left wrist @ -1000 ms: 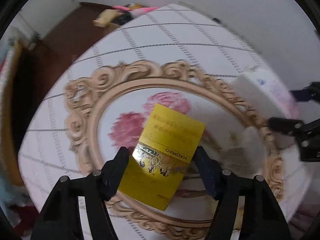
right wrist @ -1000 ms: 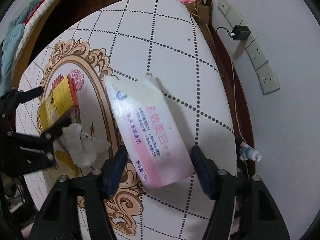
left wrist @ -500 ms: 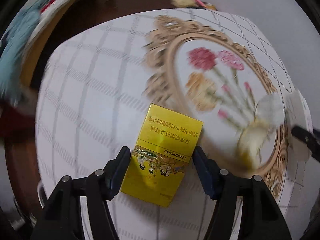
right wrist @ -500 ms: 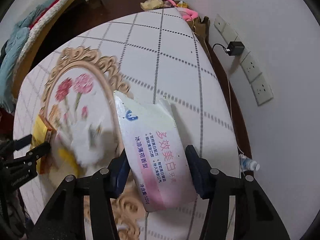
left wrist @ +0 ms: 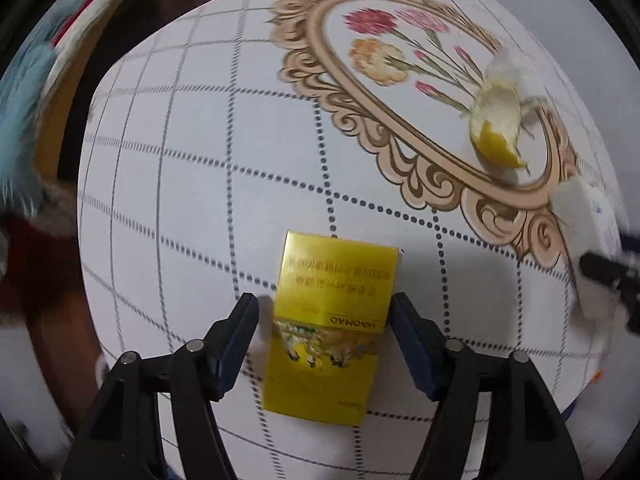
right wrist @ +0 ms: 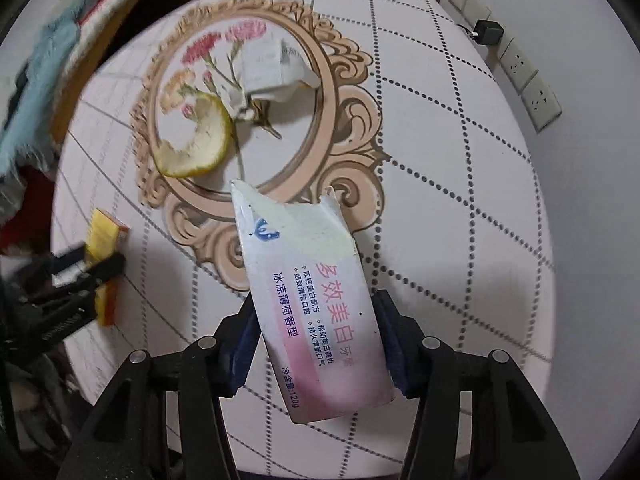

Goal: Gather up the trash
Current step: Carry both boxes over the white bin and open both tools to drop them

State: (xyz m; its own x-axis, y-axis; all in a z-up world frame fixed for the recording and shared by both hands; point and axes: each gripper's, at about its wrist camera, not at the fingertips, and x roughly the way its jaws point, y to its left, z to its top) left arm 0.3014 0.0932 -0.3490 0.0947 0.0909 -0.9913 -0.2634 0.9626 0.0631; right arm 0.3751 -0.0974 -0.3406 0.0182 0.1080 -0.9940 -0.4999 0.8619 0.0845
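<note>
A yellow cigarette box [left wrist: 332, 320] sits between the fingers of my left gripper [left wrist: 325, 304], above the gridded tablecloth. The jaws are opening: a gap shows at the left pad, while the right pad is at the box's edge. A white and pink toothpaste carton [right wrist: 316, 300] is in my right gripper [right wrist: 316, 308], its torn end pointing away. Those jaws are opening too, though both pads still touch its sides. A citrus peel [right wrist: 196, 140] and a crumpled tissue [right wrist: 268, 68] lie inside the ornate oval print. The left gripper [right wrist: 92, 264] with the yellow box [right wrist: 106, 236] shows at the left of the right wrist view.
The round table [left wrist: 200, 160] has a white cloth with a dotted grid and a flower oval. Wall sockets [right wrist: 536, 96] and a black charger [right wrist: 488, 32] are on the wall to the right. Blue and red fabric [right wrist: 36, 80] lies beyond the table's left edge.
The left gripper carried the yellow box off the oval print to the gridded part, and a gap has opened at its left pad. The right gripper moved with the carton toward the oval's lower rim.
</note>
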